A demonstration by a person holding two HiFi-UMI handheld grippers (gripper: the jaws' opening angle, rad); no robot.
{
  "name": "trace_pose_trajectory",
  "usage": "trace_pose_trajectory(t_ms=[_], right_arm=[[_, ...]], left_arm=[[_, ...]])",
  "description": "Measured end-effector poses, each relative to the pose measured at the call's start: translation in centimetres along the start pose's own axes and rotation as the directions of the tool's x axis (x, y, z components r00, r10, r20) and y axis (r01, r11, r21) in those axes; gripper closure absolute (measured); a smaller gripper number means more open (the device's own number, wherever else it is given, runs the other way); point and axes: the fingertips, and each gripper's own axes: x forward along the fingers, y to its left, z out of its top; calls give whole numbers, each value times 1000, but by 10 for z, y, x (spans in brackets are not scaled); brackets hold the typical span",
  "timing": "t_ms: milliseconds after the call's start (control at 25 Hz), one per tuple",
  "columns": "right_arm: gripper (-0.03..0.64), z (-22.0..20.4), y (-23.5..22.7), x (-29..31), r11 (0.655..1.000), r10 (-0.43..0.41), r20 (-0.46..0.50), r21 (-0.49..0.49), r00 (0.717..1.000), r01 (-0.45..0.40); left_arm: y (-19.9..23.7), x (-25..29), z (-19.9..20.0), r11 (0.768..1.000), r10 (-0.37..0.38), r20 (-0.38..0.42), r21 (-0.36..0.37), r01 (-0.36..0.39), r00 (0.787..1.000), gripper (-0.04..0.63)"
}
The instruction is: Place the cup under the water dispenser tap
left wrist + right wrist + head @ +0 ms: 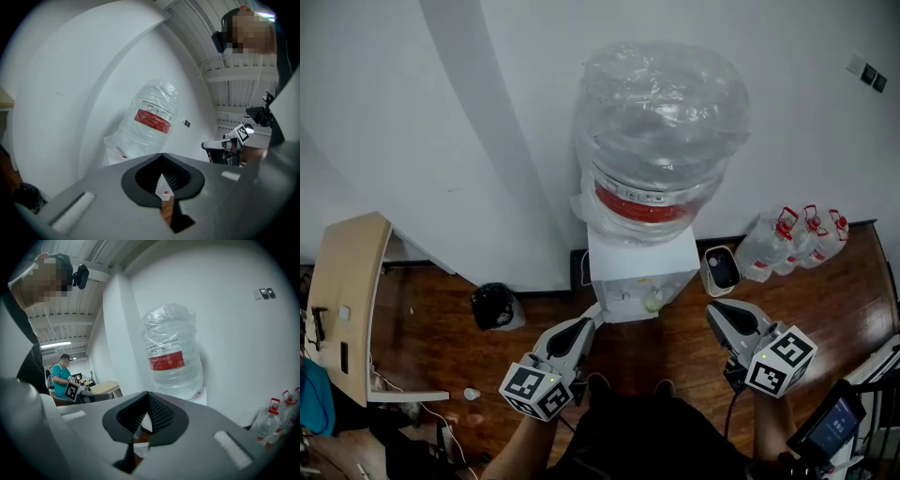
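Note:
A white water dispenser (pixel 639 272) stands against the wall under a large plastic-wrapped bottle (pixel 661 131) with a red band. A small pale round thing, apparently the cup (pixel 653 301), sits in the dispenser's front recess. My left gripper (pixel 596 313) points at the dispenser's lower left corner. Its jaws stand slightly apart with nothing between them. My right gripper (pixel 713 310) hangs to the right of the dispenser, shut and empty. In the left gripper view the bottle (pixel 150 119) rises beyond the left gripper (pixel 164 180). The right gripper view shows the same bottle (pixel 172 355) past the right gripper (pixel 143 420).
A black bin (pixel 495 306) sits left of the dispenser and a small white appliance (pixel 721 269) to its right. Several spare water jugs (pixel 792 239) stand by the wall. A wooden desk (pixel 347 300) is at far left. A person in a teal shirt (pixel 60 378) stands behind.

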Motion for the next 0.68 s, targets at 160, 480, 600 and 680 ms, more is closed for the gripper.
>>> trace_pose_trajectory(t_ms=[160, 480, 600, 680], right_arm=[[617, -2, -2, -3, 1000, 0, 8, 21, 1000, 0], [617, -5, -7, -3, 999, 0, 18, 38, 1000, -1], [617, -6, -8, -2, 999, -1, 17, 40, 1000, 0], [617, -6, -10, -2, 999, -3, 18, 42, 1000, 2]], left_arm=[[-9, -2, 0, 1000, -1, -12, 5, 1, 1000, 483], [-12, -5, -5, 1000, -2, -13, 9, 2, 1000, 483], [-10, -5, -5, 1000, 3, -17, 12, -3, 1000, 483], [-8, -4, -6, 1000, 6, -20, 12, -6, 1000, 483]])
